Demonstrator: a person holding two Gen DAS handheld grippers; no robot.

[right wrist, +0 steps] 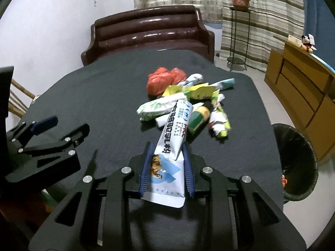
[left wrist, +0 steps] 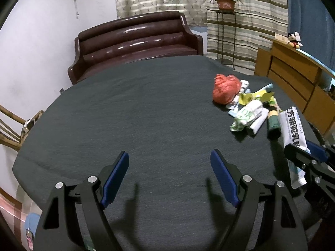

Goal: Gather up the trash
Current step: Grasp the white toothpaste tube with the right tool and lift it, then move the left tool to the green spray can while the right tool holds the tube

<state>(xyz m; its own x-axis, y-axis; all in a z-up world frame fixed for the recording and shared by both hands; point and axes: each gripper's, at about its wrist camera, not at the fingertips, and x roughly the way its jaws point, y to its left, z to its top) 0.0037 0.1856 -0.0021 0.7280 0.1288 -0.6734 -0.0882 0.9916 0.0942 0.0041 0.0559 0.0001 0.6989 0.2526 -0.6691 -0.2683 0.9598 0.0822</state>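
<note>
My right gripper is shut on a white and blue milk powder packet, held above the dark table; the packet also shows in the left wrist view. A trash pile lies beyond it: a red plastic bag, a green and white wrapper, yellow wrappers and a green bottle. My left gripper is open and empty over bare cloth, left of the pile. It shows at the left in the right wrist view.
A black-lined trash bin stands on the floor by the table's right edge. A brown leather sofa is behind the table. A wooden cabinet stands at the right, a plant stand at the back.
</note>
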